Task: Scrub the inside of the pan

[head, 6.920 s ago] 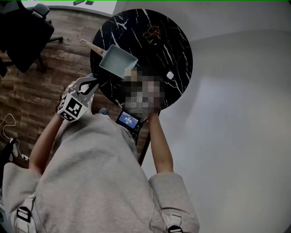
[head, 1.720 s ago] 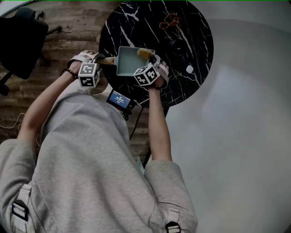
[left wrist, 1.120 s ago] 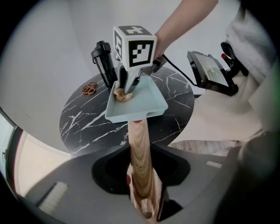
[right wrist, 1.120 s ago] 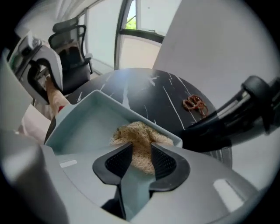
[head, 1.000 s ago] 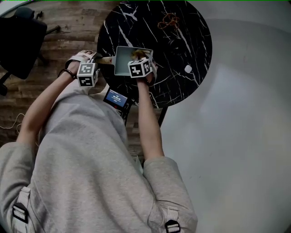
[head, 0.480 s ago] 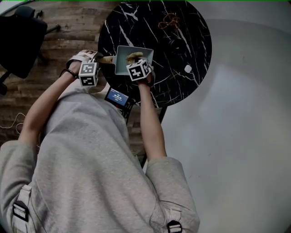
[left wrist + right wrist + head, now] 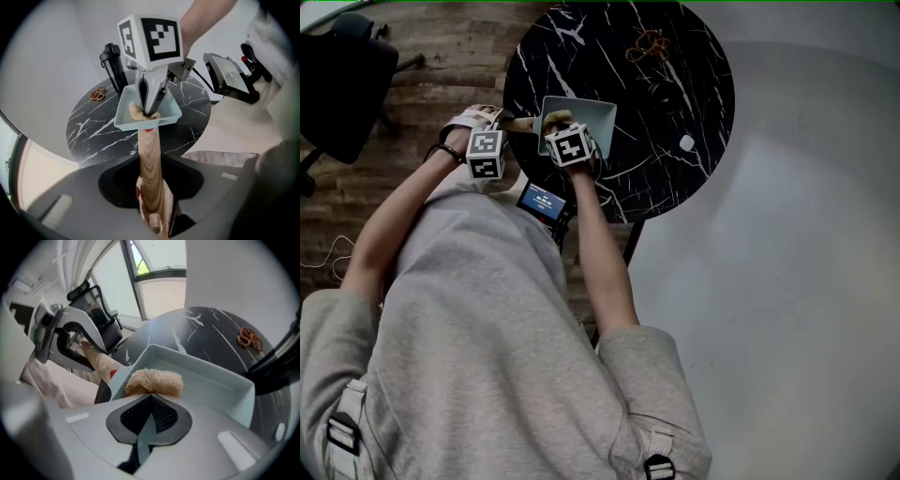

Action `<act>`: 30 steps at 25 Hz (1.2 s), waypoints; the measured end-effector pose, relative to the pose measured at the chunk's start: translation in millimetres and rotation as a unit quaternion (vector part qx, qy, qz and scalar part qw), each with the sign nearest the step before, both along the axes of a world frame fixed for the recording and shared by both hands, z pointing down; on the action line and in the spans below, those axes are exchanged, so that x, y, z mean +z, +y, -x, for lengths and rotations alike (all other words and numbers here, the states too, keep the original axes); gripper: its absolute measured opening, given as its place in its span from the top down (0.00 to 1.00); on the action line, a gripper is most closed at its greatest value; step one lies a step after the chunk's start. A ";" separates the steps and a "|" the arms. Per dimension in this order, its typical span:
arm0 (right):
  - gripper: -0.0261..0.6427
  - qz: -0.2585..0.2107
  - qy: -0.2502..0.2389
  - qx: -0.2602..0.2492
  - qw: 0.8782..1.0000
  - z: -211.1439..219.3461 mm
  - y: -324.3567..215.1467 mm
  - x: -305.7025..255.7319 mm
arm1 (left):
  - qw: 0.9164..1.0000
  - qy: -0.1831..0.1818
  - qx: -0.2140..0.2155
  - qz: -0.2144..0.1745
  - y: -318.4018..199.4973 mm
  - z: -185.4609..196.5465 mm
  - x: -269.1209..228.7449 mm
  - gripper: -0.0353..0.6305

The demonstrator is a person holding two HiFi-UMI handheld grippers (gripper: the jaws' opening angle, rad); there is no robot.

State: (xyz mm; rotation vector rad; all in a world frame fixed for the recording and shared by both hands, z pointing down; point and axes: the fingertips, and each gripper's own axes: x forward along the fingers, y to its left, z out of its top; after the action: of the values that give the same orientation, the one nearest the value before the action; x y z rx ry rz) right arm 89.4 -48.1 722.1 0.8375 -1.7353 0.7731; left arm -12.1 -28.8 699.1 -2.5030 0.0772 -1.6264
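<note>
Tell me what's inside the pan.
A tan scrubber sits inside the pan, near the handle-side wall, pinched by the right gripper's shut jaws. The rest of the floor looks bare; the patch under the scrubber is covered.

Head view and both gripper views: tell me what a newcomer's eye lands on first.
The pale blue square pan stands out against the black, white-veined round table, near the edge closest to the person. Inside the pan, the right gripper pinches a tan fibrous sponge, while the left gripper clamps the pan's wooden handle.
</note>
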 end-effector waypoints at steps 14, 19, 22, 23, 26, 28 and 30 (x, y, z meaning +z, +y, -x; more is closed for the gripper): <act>0.94 0.009 -0.211 0.143 0.967 -5.0 2.2 -38.3 | 1.000 0.004 -0.007 0.001 4.7 -0.9 0.0 0.74; 0.94 -0.074 -0.034 0.057 0.995 -71.9 -9.7 -56.9 | 1.000 0.008 -0.010 0.002 5.8 -0.1 0.5 0.74; 0.94 -0.061 0.065 -0.018 0.996 -100.9 -4.5 -46.8 | 1.000 0.008 -0.012 0.001 6.3 -0.7 0.3 0.74; 0.94 -0.049 0.087 -0.039 0.994 -105.1 -0.1 -41.9 | 1.000 0.008 -0.012 0.001 6.4 -0.7 0.3 0.74; 0.94 -0.012 0.142 -0.102 0.985 -110.5 14.9 -23.6 | 1.000 0.012 -0.015 0.003 6.7 -0.2 1.3 0.74; 0.94 0.005 0.171 -0.137 0.976 -113.4 23.7 -9.3 | 1.000 0.017 -0.021 0.010 7.5 -0.5 1.0 0.74; 0.94 0.017 0.178 -0.147 0.973 -113.5 29.0 -1.7 | 0.999 0.022 -0.027 0.015 8.3 -2.1 -0.6 0.74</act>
State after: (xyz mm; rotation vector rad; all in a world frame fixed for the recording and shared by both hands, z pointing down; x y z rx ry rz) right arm 203.0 -19.1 720.3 0.6320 -1.4757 0.4223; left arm -10.0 -20.5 698.5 -2.5810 0.1266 -1.6043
